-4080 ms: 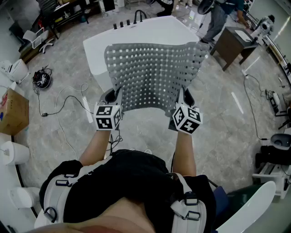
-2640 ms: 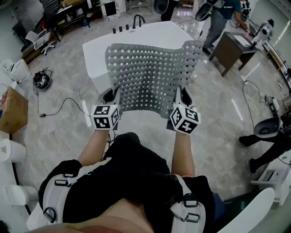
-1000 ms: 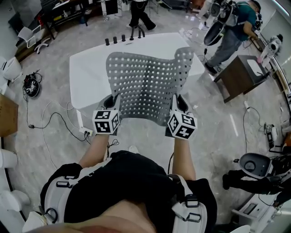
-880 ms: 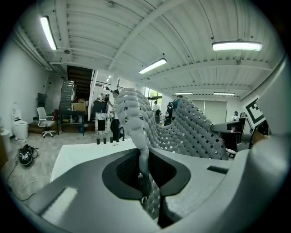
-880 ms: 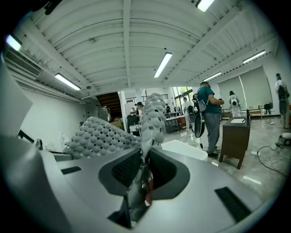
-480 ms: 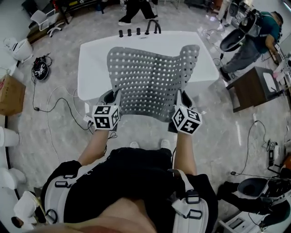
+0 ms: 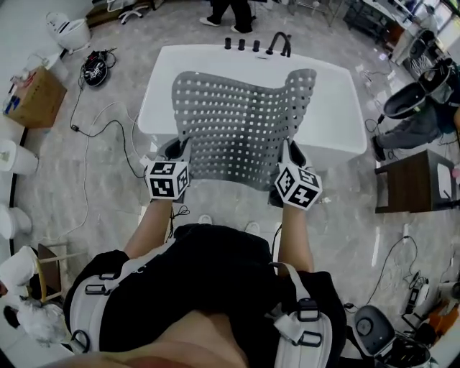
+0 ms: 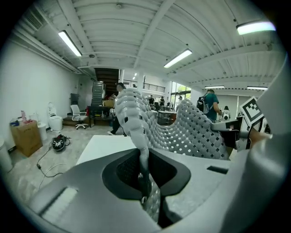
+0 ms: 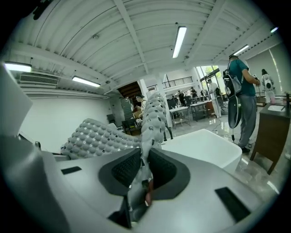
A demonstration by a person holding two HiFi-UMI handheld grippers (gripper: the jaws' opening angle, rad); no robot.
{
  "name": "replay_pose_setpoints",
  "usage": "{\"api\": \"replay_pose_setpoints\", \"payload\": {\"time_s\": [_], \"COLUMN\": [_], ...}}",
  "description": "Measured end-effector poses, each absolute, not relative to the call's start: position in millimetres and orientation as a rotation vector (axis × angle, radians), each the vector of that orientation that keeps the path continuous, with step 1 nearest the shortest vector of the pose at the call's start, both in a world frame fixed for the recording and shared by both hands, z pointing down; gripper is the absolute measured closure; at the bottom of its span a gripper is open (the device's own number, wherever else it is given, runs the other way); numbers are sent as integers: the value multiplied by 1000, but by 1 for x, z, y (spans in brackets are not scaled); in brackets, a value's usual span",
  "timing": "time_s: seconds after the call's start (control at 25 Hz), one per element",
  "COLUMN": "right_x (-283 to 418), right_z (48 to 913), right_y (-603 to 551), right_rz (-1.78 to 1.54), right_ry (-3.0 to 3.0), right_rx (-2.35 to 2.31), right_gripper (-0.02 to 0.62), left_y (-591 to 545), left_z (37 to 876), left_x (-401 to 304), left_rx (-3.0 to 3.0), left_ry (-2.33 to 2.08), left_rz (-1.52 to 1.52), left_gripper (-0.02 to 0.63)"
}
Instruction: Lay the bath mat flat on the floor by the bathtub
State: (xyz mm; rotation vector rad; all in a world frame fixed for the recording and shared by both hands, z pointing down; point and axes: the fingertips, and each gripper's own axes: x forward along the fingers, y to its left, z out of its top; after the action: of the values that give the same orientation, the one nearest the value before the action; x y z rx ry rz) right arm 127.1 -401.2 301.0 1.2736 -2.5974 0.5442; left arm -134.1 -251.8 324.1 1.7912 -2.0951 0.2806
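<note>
A grey perforated bath mat (image 7: 241, 126) hangs spread in the air between my two grippers, above the near side of the white bathtub (image 7: 338, 108). My left gripper (image 7: 178, 152) is shut on the mat's near left corner; in the left gripper view the mat (image 8: 136, 123) runs up out of the closed jaws. My right gripper (image 7: 286, 157) is shut on the near right corner, and the mat (image 9: 152, 120) stands up between its pads in the right gripper view. The mat's far right corner curls upward.
Black taps (image 7: 277, 42) stand at the tub's far rim. Cables (image 7: 93, 136) trail on the marble floor at left, by a cardboard box (image 7: 32, 97). A dark wooden table (image 7: 417, 183) and a person (image 7: 420, 118) are at right. Another person's legs (image 7: 230, 11) are beyond the tub.
The view has swung round so the bathtub now lies squarely ahead, closer under the mat. Both grippers keep their hold on the mat's near corners.
</note>
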Motion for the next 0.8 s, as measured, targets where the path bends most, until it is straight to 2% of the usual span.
{"api": "replay_pose_setpoints", "payload": {"time_s": [0.44,0.8], "right_x": [154,151], "right_z": [327,456], "right_y": [-417,-399], "right_rz": [596,750], "right_ry": [-2569,-2335], "right_rx": [1149,1058], "right_gripper": [532,532], "left_y": [-245,-224], "left_z": [345,464], "left_x": [-111,-101], "left_rx": [1627,1471], "left_ry": [-2112,-1908], "left_rz": [296,375], "left_gripper": [566,566]}}
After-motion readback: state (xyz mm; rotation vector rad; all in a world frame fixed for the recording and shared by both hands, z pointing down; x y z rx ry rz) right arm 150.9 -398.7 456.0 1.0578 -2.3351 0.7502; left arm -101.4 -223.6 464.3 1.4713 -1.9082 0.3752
